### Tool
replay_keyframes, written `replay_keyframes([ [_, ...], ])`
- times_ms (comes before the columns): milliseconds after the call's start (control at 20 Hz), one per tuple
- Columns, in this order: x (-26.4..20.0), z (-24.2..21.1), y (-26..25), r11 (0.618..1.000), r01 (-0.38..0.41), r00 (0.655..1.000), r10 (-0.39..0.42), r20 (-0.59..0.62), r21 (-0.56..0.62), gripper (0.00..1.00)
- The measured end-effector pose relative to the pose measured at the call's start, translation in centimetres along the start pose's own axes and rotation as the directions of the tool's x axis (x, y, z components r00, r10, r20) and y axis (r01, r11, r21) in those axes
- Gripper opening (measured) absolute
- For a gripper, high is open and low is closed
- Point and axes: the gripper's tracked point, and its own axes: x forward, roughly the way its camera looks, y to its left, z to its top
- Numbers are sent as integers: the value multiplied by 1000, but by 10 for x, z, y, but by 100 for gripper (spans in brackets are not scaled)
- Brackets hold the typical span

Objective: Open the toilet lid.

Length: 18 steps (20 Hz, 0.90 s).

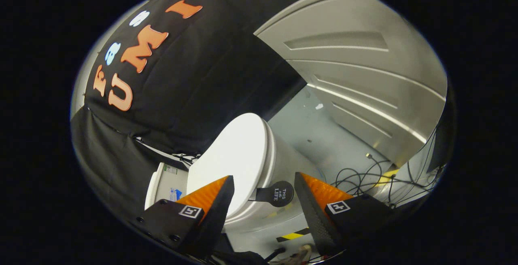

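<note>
Toilet lid [236, 155] is lying closed ahead, so you are bringing the open, empty gripper [263, 200] toward its black tab [277, 194], aiming both fingers around it.

We cannot see the near edge of the toilet lid [238, 155], which sits behind one finger [210, 204] of the gripper [263, 200], whose spread jaws are cut off low down. The tank [162, 184] shows just a sliver, and the cables [372, 176] tangle too finely to trace.

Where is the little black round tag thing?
In the gripper view, the black round tag sticks out from the closed toilet lid, between the open gripper's fingers.
</note>
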Motion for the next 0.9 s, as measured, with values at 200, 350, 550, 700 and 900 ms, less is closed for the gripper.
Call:
replay_keyframes([
  [200, 8, -6, -15, 995, -1, 999, 6, -47, 104, 84],
  [350, 17, -11, -12, 993, -29, 996, 39, -83, 119, 73],
  [550, 29, -29, -21, 997, -7, 992, 17, -122, 82, 62],
  [700, 30, -22, -20, 985, -38, 992, 58, -115, 168, 43],
  [900, 21, -12, -13, 956, -111, 988, 134, -69, 271, 16],
])
